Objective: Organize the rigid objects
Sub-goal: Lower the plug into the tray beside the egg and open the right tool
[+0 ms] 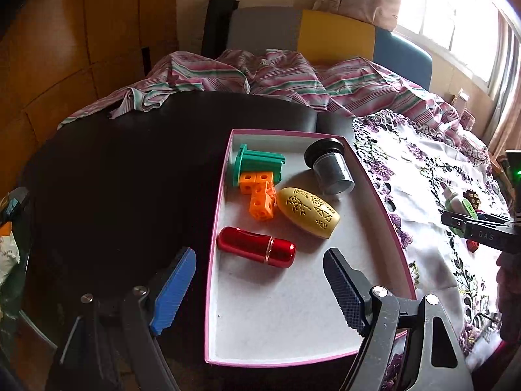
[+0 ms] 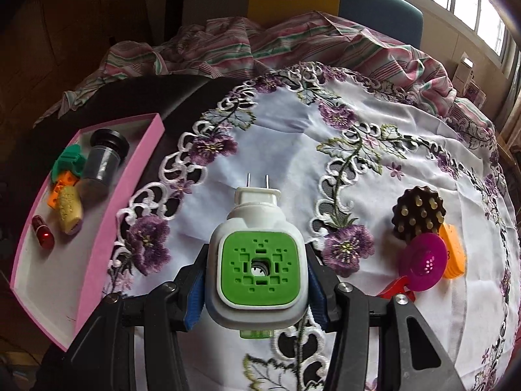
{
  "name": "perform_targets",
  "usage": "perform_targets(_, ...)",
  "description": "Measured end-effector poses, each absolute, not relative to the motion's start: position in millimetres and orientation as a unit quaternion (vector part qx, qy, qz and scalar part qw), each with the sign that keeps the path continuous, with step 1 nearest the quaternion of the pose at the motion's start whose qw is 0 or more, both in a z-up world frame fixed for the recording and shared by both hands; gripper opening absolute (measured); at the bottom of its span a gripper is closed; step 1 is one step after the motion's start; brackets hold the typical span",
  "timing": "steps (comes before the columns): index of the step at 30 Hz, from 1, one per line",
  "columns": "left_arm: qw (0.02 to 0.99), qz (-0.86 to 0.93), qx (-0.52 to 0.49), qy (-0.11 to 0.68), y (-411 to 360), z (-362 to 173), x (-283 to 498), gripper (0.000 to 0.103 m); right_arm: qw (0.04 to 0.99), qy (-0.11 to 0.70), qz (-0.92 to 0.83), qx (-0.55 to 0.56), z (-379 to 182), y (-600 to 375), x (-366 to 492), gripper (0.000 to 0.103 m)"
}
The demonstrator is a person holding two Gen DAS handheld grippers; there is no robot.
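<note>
The right gripper (image 2: 257,280) holds a white plug-in device with a green perforated face (image 2: 259,267) between its blue pads, prongs pointing away, above the embroidered floral tablecloth (image 2: 293,150). The left gripper (image 1: 260,290) hangs with its fingers wide apart and nothing between them over the near end of the pink-walled box (image 1: 224,176), where a red metallic tube (image 1: 255,247), a yellow carved oval case (image 1: 307,213), orange cubes (image 1: 259,197), a green plastic piece (image 1: 257,163) and a dark-lidded jar (image 1: 330,166) lie. To the right on the cloth sit a brown studded disc (image 2: 418,216), a magenta strainer-like piece (image 2: 426,262) and an orange piece (image 2: 454,255).
</note>
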State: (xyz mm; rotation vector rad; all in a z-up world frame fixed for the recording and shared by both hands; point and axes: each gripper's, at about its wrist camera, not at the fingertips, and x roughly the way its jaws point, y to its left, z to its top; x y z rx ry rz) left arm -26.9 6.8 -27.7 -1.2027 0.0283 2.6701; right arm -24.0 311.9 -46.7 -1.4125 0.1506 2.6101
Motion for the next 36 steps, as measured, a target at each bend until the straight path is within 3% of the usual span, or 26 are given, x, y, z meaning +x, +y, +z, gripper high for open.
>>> perform_targets(20,0.085,0.905,-0.417,-0.018,-20.4,-36.8,-29.3,0.081,-0.031,0.066,0.881,-0.468,-35.4,189.8,-66.8,0.052)
perform_targets(36,0.078,0.906,-0.414,-0.029,-30.3,-34.6,-31.2,0.081,-0.008,0.034,0.863,-0.504,-62.0,174.0,-113.9,0.052)
